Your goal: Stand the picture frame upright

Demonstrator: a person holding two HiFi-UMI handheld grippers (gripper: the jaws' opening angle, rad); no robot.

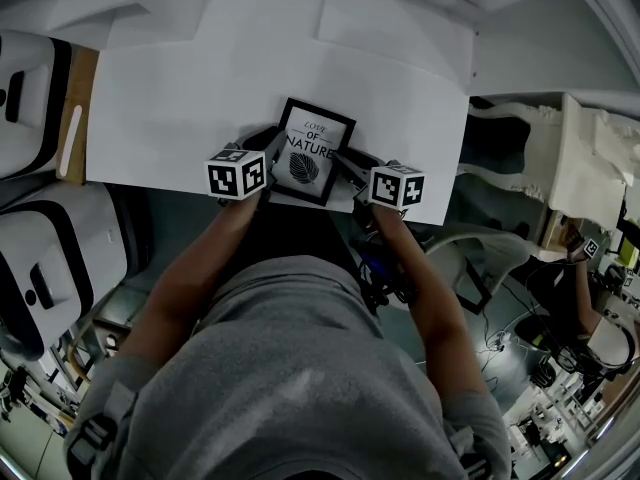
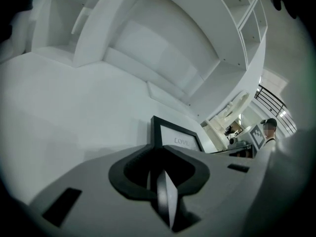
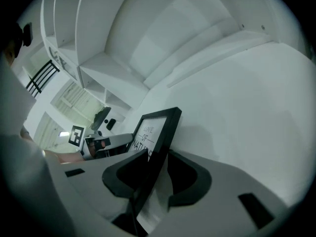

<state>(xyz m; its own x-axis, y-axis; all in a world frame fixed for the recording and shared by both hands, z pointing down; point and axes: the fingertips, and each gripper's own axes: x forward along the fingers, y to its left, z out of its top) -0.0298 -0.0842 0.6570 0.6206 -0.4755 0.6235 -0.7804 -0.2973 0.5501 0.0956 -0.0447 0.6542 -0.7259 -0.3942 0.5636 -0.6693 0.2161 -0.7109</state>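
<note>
The fingers [image 2: 124,176] of the left gripper [image 2: 160,169] are closed on the left edge of the frame [image 2: 174,138], and the edge sits deep between them. The fingers [image 3: 190,179] of the right gripper [image 3: 150,172] are clamped in the same way on the frame's right edge. So the frame is held from both sides. Its black border rises out of the fingers, and its print, a leaf with some words, faces the person. It is tilted up and leans back; it does not lie flat. Under the frame is the white desk [image 1: 160,108], and I cannot tell if the lower edge touches it. Behind the frame are white shelves [image 2: 237,48]. I think the task is about half done: the frame is raised, but it does not yet stand alone. What is left is to set it so that it rests by itself, then to let go.
</note>
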